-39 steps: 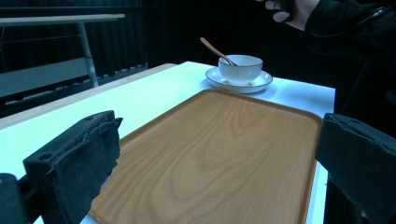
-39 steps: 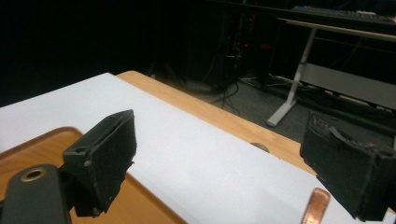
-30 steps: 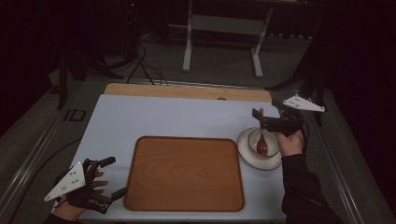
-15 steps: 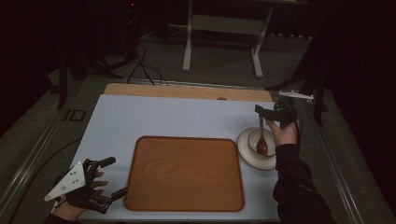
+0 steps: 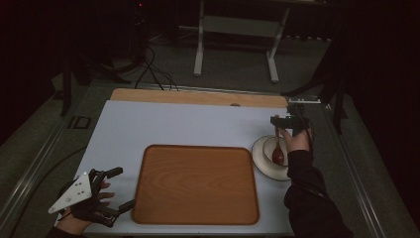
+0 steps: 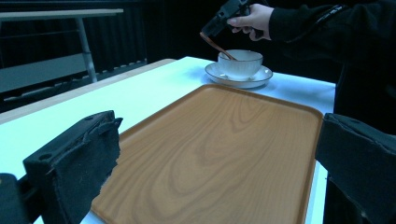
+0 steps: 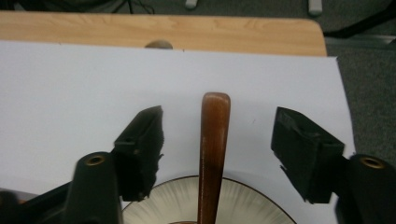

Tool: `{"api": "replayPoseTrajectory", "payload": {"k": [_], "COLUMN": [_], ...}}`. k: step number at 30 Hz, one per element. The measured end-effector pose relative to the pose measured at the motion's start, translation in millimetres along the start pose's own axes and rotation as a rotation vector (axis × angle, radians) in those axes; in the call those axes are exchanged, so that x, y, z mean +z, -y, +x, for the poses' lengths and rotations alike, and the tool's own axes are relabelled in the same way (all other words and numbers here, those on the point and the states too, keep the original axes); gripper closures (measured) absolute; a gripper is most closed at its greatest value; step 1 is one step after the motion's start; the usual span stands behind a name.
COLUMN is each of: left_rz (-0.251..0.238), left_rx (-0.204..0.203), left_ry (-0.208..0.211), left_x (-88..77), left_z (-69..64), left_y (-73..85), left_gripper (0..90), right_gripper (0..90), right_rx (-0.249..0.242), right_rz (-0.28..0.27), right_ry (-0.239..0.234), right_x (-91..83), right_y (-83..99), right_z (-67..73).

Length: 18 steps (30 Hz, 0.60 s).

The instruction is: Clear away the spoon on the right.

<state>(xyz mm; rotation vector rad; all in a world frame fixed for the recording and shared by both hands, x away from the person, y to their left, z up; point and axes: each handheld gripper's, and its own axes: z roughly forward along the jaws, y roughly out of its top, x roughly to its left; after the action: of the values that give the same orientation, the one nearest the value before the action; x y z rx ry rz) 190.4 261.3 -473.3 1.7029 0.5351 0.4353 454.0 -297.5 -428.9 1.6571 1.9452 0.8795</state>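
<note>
A white cup (image 5: 270,147) stands on a white saucer (image 5: 260,154) at the table's right side. A brown wooden spoon (image 5: 278,152) leans in the cup, handle toward the far edge. My right gripper (image 5: 285,121) hovers over the handle's end. In the right gripper view it (image 7: 217,121) is open, with the spoon handle (image 7: 214,149) between the jaws and touching neither. A wooden tray (image 5: 195,184) lies bare at the table's middle. My left gripper (image 5: 122,188) rests open at the tray's left edge; in its own view it (image 6: 219,135) looks across the tray (image 6: 224,149) toward the cup (image 6: 240,63).
White sheet (image 5: 173,124) covers the table, with a wooden strip (image 5: 198,96) along the far edge. A metal stand (image 5: 235,29) and cables (image 5: 148,69) are on the floor beyond. The person's dark sleeve (image 5: 309,198) lies along the table's right front.
The right hand has turned and shifted its gripper slightly toward the far edge, over the spoon handle's end. Spoon, cup and left gripper have stayed put.
</note>
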Motion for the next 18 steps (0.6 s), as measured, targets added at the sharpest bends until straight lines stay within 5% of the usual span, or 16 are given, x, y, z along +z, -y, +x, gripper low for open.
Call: {"api": "replayPoseTrajectory", "payload": {"k": [10, 18], "left_rz": [0.000, 0.004], "left_rx": [-0.002, -0.005], "left_ry": [-0.001, 0.002], "left_x": [-0.5, -0.2], "left_z": [0.3, 0.3], "left_y": [0.4, 1.0], "left_gripper": [0.0, 0.0], "right_gripper": [53.7, 71.8], "right_rx": [-0.019, -0.008], "right_rz": [0.067, 0.085], "right_ry": [0.054, 0.048], "right_x": [18.1, 21.2], "right_y": [-0.7, -0.4], "right_z": [6.0, 6.8]}}
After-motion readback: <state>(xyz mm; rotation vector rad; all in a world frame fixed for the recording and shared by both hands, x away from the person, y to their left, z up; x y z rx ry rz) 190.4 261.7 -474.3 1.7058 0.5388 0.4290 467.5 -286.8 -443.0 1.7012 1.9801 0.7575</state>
